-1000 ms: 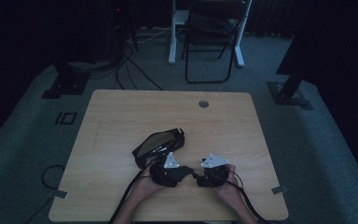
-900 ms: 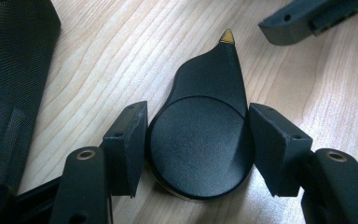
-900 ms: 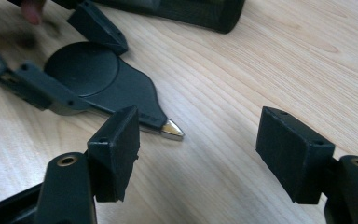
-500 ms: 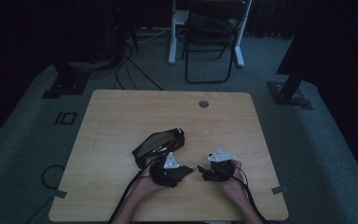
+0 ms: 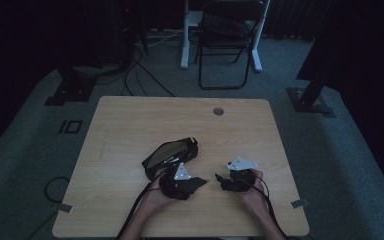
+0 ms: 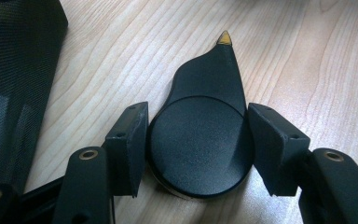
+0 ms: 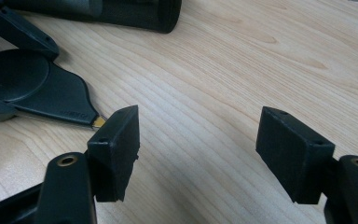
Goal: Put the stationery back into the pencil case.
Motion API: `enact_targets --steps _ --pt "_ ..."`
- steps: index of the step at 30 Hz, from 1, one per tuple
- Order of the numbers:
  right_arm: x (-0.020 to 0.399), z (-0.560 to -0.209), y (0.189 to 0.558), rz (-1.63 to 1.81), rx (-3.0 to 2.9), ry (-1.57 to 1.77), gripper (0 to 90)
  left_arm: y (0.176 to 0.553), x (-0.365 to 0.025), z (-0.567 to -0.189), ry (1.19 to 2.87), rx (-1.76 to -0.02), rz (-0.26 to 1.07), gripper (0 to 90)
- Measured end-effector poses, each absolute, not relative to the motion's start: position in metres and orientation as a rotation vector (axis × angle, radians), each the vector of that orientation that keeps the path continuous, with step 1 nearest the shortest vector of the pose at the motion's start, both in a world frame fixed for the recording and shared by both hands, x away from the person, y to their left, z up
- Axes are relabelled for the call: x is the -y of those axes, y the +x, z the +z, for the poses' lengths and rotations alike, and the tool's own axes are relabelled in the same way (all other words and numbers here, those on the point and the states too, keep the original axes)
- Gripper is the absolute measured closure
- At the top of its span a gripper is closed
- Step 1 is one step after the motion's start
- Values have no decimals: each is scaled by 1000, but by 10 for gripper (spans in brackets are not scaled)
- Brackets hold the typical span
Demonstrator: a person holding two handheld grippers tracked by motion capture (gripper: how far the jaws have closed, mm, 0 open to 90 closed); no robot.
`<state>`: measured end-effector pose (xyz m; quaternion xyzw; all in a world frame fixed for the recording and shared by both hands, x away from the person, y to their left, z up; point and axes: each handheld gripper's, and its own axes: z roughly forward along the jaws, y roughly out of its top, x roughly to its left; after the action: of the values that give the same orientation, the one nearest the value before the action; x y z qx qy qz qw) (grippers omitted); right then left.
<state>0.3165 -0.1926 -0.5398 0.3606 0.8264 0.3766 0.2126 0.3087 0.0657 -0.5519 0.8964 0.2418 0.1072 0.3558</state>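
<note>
Your left gripper (image 6: 198, 140) pinches the black teardrop-shaped tool (image 6: 203, 135): both pads sit against its round body, one on each side. The tool lies flat on the wooden table (image 5: 130, 125), near the front edge in the high view, and its narrow end carries a small yellow tip (image 6: 224, 37) pointing away from your left hand (image 5: 155, 197) (what the tool is, I can't tell).

Your right gripper (image 7: 198, 149) has its jaws spread wide, bare wood between the pads, nothing held. In the right gripper view the yellow tip sits just beside the left-hand pad (image 7: 116, 149); whether they touch is unclear. In the high view the right gripper (image 5: 225, 181) faces the left gripper across a short gap, low over the table.

A black mesh pouch (image 5: 170, 154) lies on the table just behind the left gripper, its long side toward you; its edge also shows at the left of the left gripper view. The room around the table is dark.
</note>
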Motion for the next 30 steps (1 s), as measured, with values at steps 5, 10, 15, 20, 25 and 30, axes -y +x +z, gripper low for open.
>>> enact_targets --steps 5,10,15,20,25,30 --pt "193 -541 318 1040 -2296 1001 302 308 -68 -546 2300 -622 290 418" --pt "191 -543 319 1028 -2307 1002 302 307 -71 -541 2285 -618 302 418" --pt "191 -545 321 1025 -2308 1007 304 305 -73 -535 2273 -613 310 418" --pt "191 -546 322 1024 -2313 999 304 304 -75 -531 2255 -613 312 418" --pt "192 -546 323 1019 -2318 994 304 302 -78 -522 2236 -605 317 418" --pt "192 -548 325 1013 -2322 999 303 301 -81 -511 2225 -588 334 418"
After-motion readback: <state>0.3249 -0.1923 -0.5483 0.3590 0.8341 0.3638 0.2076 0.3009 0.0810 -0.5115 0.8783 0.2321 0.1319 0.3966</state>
